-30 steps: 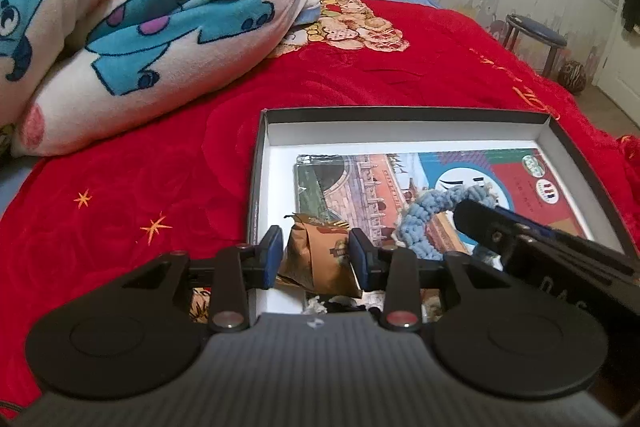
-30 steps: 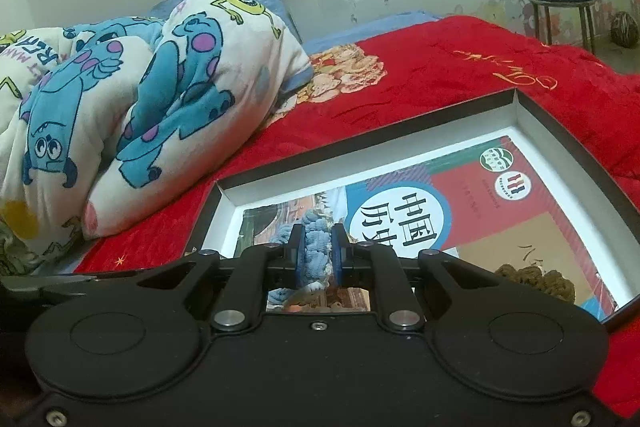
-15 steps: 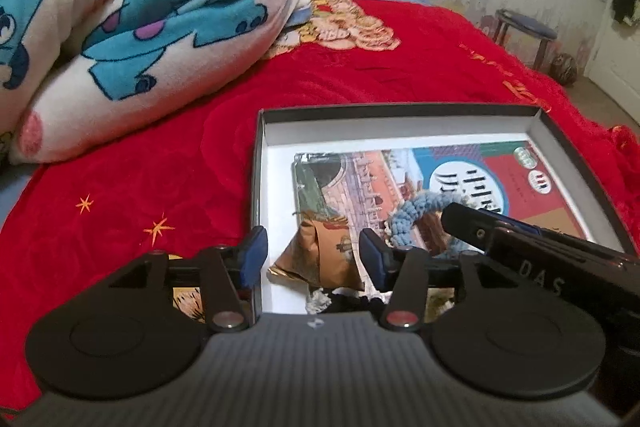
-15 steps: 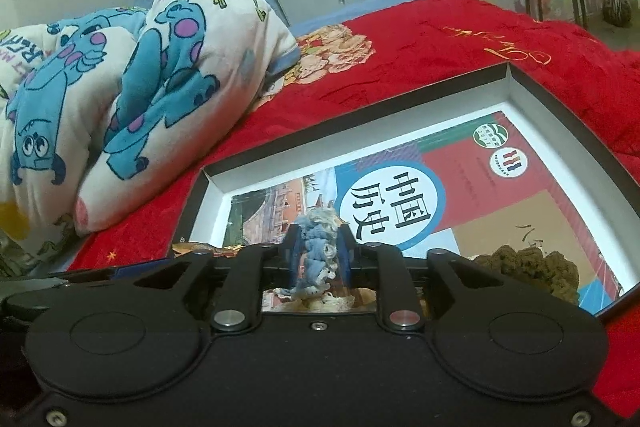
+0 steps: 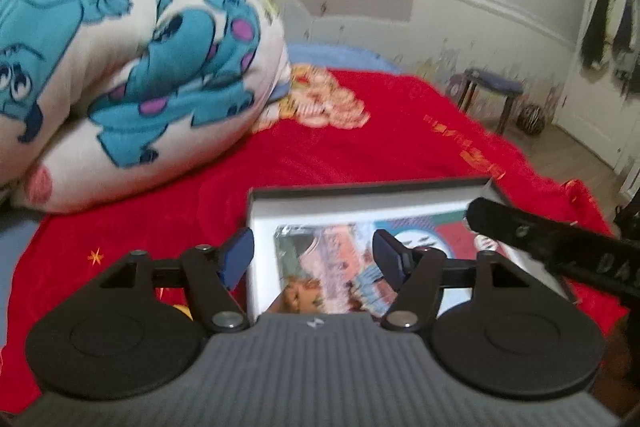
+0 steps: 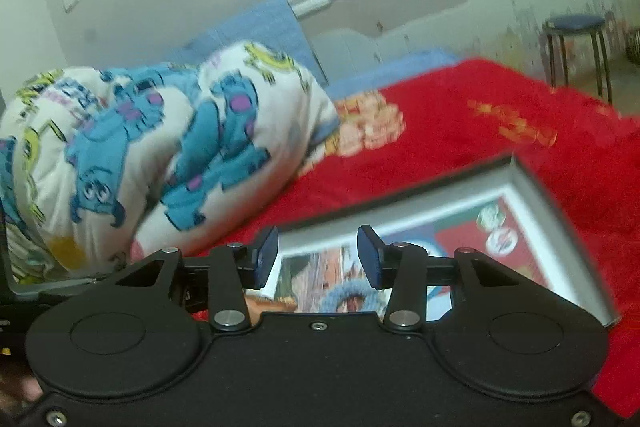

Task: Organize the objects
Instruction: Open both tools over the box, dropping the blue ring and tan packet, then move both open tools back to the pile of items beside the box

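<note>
Both claws opening, nothing gripped: left claw [image 5: 314, 259], right claw [image 6: 316, 257]. Blue ring [image 6: 350, 295], seemingly loose in box [image 6: 560, 223], risking snagging.

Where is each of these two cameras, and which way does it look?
Left wrist: sits on the left gripper, looking forward and down over the open box; its opening jaws and the right gripper show.
Right wrist: sits on the right gripper, facing the box; its own opening jaws show.
Shared: box, red bedspread, cartoon blanket, stool.
</note>
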A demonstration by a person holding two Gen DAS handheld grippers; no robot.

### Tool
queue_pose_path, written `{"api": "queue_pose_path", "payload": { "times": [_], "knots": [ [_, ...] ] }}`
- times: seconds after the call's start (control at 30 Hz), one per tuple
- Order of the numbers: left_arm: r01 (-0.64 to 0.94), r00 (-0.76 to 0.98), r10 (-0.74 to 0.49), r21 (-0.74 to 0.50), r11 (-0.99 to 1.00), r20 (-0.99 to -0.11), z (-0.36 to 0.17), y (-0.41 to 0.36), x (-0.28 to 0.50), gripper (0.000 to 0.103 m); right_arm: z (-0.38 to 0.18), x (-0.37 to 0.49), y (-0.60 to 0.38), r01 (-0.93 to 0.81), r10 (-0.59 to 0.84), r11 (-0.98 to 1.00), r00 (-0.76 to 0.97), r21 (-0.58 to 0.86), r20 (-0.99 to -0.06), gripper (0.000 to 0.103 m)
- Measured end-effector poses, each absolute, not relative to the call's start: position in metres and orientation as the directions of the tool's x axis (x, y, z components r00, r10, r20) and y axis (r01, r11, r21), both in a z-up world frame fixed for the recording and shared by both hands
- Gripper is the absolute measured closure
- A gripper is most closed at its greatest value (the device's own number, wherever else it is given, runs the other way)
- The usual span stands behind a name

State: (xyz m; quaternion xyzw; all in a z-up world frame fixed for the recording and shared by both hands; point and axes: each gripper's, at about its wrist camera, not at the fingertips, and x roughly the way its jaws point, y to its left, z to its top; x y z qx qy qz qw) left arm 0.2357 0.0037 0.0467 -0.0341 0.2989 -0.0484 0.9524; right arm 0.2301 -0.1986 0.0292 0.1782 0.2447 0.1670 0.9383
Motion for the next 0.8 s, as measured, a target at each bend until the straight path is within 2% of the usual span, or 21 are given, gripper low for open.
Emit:
{"api": "queue_pose_path", "payload": {
  "times": [0.2,0.4,0.6,0.8],
  "knots": [
    [0.123,0.84,-0.153,-0.091,0.988,-0.521,0.066,-0.01,0.219,0.023,0.063,0.201,-0.241,-0.173,0.326,0.902,0.874,0.395,-0.361,0.057],
    [0.133,0.844,-0.163,-0.095,0.987,-0.511,0.07,-0.023,0.201,0.023,0.066,0.162,-0.276,-0.072,0.226,0.92,0.901,0.385,-0.37,0.056],
    [0.136,0.831,-0.148,-0.062,0.989,-0.536,0.055,-0.041,0.18,0.023,0.036,0.124,-0.283,-0.043,0.222,0.906,0.896,0.422,-0.385,0.056],
    [0.142,0.795,-0.13,-0.027,0.989,-0.593,0.02,-0.053,0.161,0.023,-0.01,0.118,-0.273,-0.016,0.236,0.895,0.865,0.446,-0.442,0.056]
  ]
}}
